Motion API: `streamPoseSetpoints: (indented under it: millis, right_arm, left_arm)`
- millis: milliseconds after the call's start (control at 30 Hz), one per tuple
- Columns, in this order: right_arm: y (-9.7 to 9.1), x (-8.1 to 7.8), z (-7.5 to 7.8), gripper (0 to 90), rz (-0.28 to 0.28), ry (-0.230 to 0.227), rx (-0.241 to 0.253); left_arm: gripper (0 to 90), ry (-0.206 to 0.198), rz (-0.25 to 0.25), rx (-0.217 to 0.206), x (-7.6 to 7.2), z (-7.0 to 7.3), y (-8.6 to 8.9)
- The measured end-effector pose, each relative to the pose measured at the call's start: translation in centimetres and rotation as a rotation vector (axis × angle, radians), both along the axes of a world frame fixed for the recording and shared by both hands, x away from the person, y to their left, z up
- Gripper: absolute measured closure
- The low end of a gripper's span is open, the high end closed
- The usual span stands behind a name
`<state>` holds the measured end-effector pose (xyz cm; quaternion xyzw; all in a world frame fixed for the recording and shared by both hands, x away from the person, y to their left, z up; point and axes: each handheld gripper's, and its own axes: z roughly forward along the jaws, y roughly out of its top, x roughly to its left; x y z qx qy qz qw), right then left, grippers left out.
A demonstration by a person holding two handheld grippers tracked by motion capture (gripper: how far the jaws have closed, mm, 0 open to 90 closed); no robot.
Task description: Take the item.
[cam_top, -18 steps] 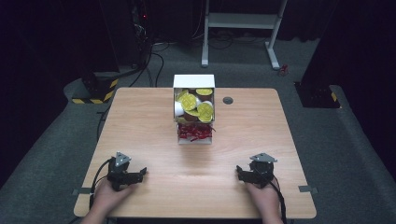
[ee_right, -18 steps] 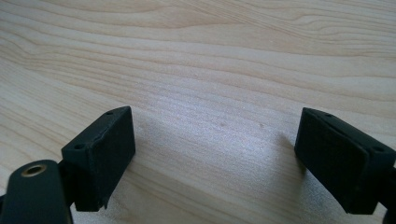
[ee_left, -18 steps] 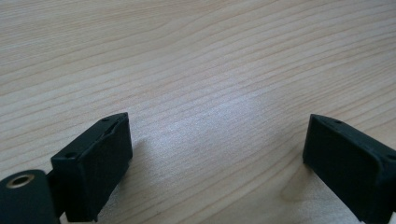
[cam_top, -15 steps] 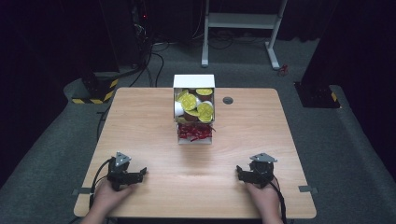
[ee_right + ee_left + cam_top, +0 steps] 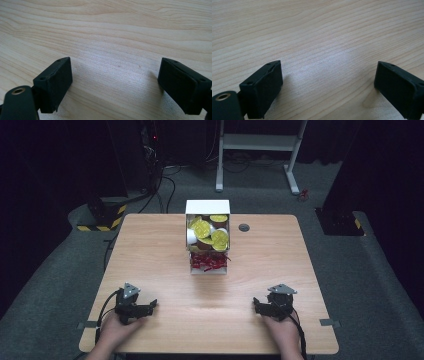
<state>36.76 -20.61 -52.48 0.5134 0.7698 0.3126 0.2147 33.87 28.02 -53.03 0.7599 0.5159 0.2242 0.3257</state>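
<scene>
Broadly, a light wooden table (image 5: 165, 245) is seen from the high view, set on grey carpet, with dark equipment and cables at the far left and a white metal frame (image 5: 260, 150) at the far side. At the far middle of the table a white box (image 5: 208, 209) is placed, lying open toward the near side; yellow-lidded cups (image 5: 209, 231) are heaped in it, and red shredded filler (image 5: 209, 262) is spread along its near edge. A small dark round grommet (image 5: 244, 227) is set into the tabletop just right of the box.

No object is found between the grippers and the box; bare wood lies across the whole gap, and both grippers are kept well apart from the box.

At the near left, the left gripper (image 5: 151, 306) is held low over the table in the person's left hand (image 5: 117, 327), with its jaws pointed toward the right. At the near right, the right gripper (image 5: 256, 305) is held in the right hand (image 5: 281, 330), with its jaws pointed toward the left, so that the two are turned toward each other.

In each gripper view the two black jaws are seen spread wide, released, with nothing but wood grain between them.

Compared with the earlier frames, no change is noted: hands, grippers and box are found in the same places.
</scene>
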Motion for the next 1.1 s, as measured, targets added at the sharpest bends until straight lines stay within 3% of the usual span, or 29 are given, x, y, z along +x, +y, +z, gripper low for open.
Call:
streamPoseSetpoints:
  millis: [467, 567, 733, 1100]
  right_arm:
    - [-0.1, -0.1, 0.1, 16.1, 0.001, -0.016, 0.002]
    - [-0.3, -0.2, 0.3, 17.4, 0.002, -0.025, 0.025]
    - [0.0, -0.1, 0.3, 17.2, 0.013, -0.029, 0.013]
    - [-0.1, -0.5, 1.4, 24.0, 0.010, -0.078, 0.100]
  left_arm:
    - [8.5, -0.001, 0.000, 0.000, 0.0, 0.0, 0.0]
    - [8.5, 0.000, 0.000, 0.000, 0.0, 0.0, 0.0]
    - [8.5, -0.001, 0.000, 0.000, 0.0, 0.0, 0.0]
    - [8.6, -0.001, 0.000, 0.001, 0.0, 0.0, 0.0]
